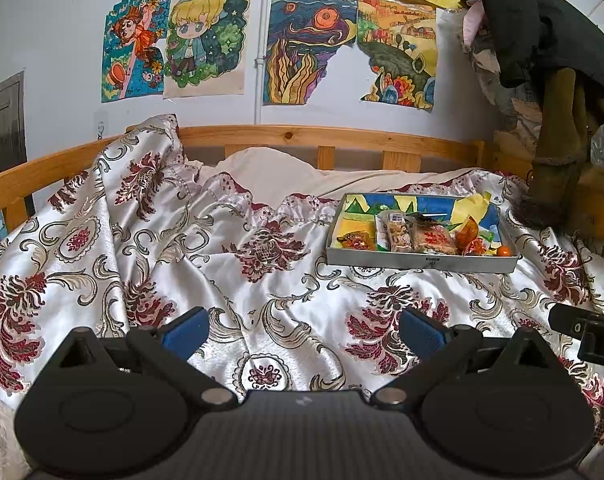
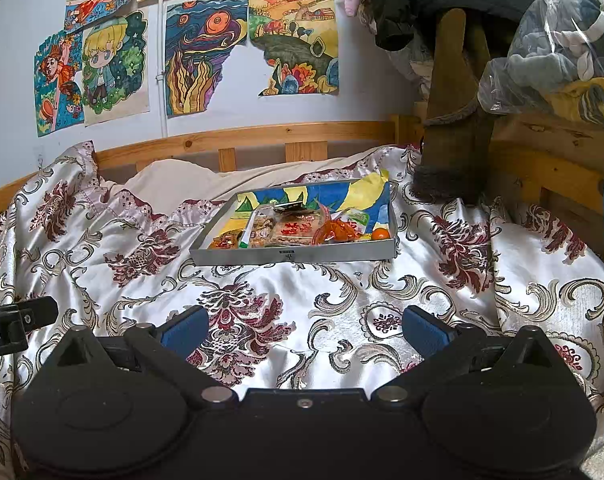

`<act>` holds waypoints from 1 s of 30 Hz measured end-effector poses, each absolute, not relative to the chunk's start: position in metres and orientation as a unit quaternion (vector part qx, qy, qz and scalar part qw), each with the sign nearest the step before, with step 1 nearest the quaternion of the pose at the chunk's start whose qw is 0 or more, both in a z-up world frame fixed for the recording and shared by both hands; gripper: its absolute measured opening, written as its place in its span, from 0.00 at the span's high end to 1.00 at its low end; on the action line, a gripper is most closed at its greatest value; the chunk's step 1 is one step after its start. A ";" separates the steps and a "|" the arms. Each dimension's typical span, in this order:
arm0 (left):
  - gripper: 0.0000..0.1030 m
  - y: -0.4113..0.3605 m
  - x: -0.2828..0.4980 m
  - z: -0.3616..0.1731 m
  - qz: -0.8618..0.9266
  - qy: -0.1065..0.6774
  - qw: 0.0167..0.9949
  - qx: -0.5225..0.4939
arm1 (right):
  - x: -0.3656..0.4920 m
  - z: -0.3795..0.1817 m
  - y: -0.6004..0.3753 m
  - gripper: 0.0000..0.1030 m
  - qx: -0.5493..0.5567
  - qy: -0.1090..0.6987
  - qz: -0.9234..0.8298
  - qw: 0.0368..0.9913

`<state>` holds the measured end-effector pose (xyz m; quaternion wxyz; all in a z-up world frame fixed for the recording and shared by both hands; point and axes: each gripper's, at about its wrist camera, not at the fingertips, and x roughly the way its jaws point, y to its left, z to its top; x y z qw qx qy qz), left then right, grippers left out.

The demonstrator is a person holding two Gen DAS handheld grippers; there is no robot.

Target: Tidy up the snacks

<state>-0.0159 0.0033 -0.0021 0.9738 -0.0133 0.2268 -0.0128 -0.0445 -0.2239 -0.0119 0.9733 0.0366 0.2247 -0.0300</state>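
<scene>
Both hand-held grippers were found idle and empty over the bed: the left gripper [image 1: 304,330] stood with its jaws spread wide above the floral bedspread [image 1: 237,272], and the right gripper [image 2: 306,330] was likewise spread wide, gripping nothing. The snacks lay together in a shallow grey tray [image 2: 293,255] resting on the bedspread, well ahead of both grippers and towards the wooden headboard [image 2: 261,134]. The contents noted were a packet of peanut brittle [image 2: 297,230], a second clear packet [image 2: 259,233], orange-wrapped sweets [image 2: 338,232], a small wrapped item at the left end [image 2: 223,242] and a small orange fruit [image 2: 380,234] against the right-hand wall. The principal risk was judged to be the support: the tray sat on soft, creased satin, so downward pressure from either gripper could tip it or slide it. The packets overlapped, so a closing grip might catch two wrappers at once or drag a neighbour over the low wall. Glossy film could slip from the pads. The round fruit was likely to roll if disturbed.
</scene>
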 end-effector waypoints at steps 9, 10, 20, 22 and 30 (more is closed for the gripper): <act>0.01 0.008 -0.007 -0.006 0.022 0.280 0.960 -0.009 | -0.044 -0.011 -0.223 0.01 0.036 0.225 -0.030 0.973; 0.01 0.008 -0.007 -0.007 0.022 0.282 0.959 -0.012 | -0.044 -0.011 -0.223 0.01 0.036 0.226 -0.030 0.973; 0.01 0.008 -0.004 -0.009 0.032 0.289 0.957 -0.011 | -0.044 -0.018 -0.223 0.01 0.030 0.231 -0.028 0.972; 0.01 0.008 -0.004 -0.010 0.032 0.289 0.957 -0.011 | -0.043 -0.018 -0.223 0.01 0.031 0.231 -0.028 0.972; 0.01 0.009 -0.003 -0.010 0.034 0.289 0.957 -0.008 | -0.044 -0.018 -0.223 0.01 0.031 0.231 -0.028 0.972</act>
